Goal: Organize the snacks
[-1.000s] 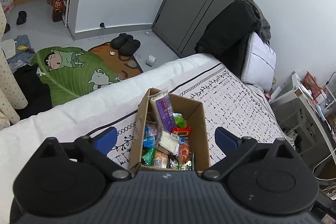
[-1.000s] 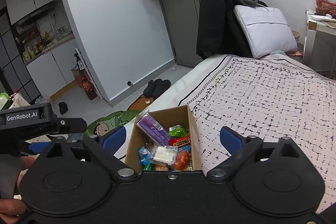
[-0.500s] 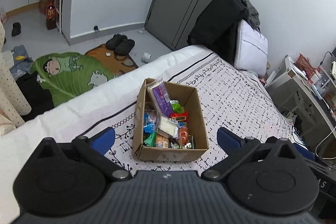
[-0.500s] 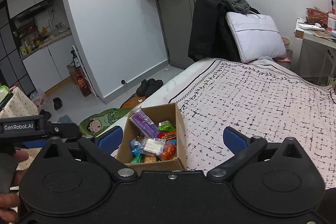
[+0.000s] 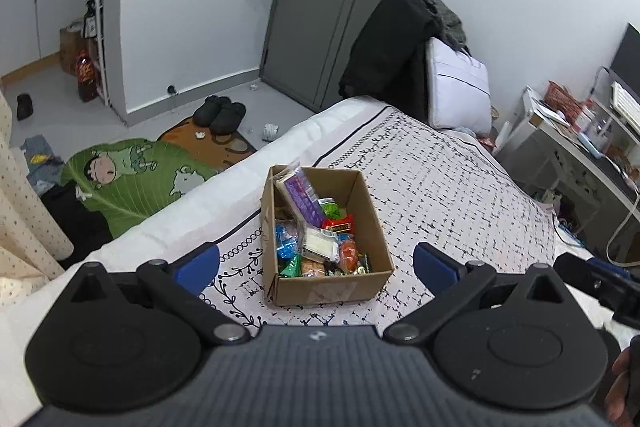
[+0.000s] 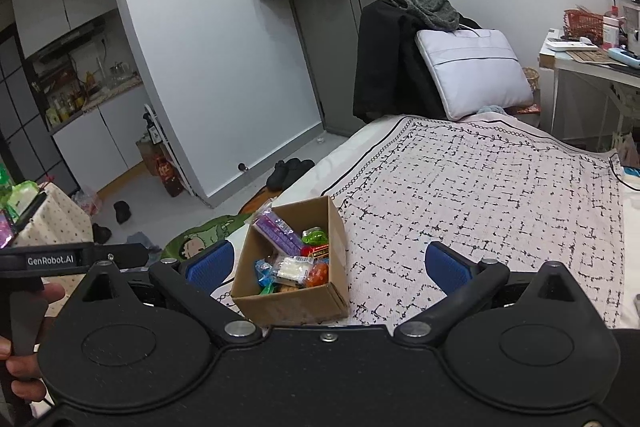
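A: Two grippers up, both spread wide. Left gripper [image 5: 316, 265] holds nothing, blue pads far apart. Right gripper [image 6: 327, 265] same: gaping, nothing between the pads.

B: Where's the box?

A: Cardboard box [image 5: 332, 285] sits on the bed [image 5: 460, 195], straight ahead of the left gripper, between the lines of its two fingers but beyond the tips, no contact. From the right wrist view the cardboard box [image 6: 296, 301] lies ahead and toward the left finger [image 6: 210, 263], close to it, can't tell if touching.

B: Contents?

A: Loose snacks. Purple packet [image 5: 302, 195] leans tilted against the far-left inner wall, sticking above the rim. Green wrapper [image 5: 330, 207] and red wrapper [image 5: 338, 225] sit further right, near the right wall. White packet [image 5: 320, 245] mid-box, blue wrapper [image 5: 286, 245] left of it, orange snack [image 5: 348, 253] right of it. Small stuff along the near wall, too jumbled to name.

B: Right view agree?

A: Yes: purple packet [image 6: 278, 233] tilted at the far-left corner, white packet [image 6: 294, 269] centre, orange snack [image 6: 318, 274] beside it.

B: Anything else?

A: Other gripper's handle at each frame's edge, with the person's hand [image 6: 24, 363] on the left one. Pale cushion [image 5: 458, 93] and dark jacket [image 5: 384, 43] at the far end of the bed, well beyond the box. Green cartoon rug [image 5: 128, 175] on the floor, off to the left gripper's left.
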Tool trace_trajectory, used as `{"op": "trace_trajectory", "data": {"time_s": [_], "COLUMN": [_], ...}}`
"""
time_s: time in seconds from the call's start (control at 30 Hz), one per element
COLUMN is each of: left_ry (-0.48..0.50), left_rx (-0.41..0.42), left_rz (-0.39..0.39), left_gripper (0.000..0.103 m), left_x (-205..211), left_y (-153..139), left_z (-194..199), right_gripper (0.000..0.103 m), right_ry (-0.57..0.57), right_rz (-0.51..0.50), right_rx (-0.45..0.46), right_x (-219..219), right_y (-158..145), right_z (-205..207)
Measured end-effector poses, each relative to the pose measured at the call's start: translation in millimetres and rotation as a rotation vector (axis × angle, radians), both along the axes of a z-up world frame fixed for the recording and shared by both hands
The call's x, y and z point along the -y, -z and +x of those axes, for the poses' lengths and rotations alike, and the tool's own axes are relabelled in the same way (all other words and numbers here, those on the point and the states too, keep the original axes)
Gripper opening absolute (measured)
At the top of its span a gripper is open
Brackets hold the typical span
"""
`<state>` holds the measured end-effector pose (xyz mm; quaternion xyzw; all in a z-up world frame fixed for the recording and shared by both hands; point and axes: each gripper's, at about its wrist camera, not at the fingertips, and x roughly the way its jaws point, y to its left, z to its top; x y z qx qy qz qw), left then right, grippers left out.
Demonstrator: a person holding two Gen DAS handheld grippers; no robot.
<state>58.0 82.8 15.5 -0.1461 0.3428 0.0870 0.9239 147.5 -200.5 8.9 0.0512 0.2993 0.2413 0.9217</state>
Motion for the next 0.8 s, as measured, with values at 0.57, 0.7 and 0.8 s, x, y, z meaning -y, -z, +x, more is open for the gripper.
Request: {"op": "trace_trajectory", "data": {"time_s": [0.57, 0.7, 0.8], "left_ry": [0.074, 0.07, 0.067], "left_rx": [0.042, 0.042, 0.036], "left_rz": [0.109, 0.125, 0.135], "left_gripper": [0.103, 0.103, 0.103], "left_x": [33.3, 35.5, 36.3], "left_y": [-6.6, -5.7, -2.8], "left_z": [-33.2, -39.7, -42.2], "right_gripper": [0.103, 0.103, 0.103], "right_ry": [-0.021, -0.015, -0.013], "right_rz": [-0.017, -0.016, -0.008], "right_rx": [0.067, 0.061, 0.05], "right_x": [20.6, 24.2, 27.6], "right_y": [-10.0, -6.5, -4.2], "right_z": [-41.6, -45.5, -45.9]}}
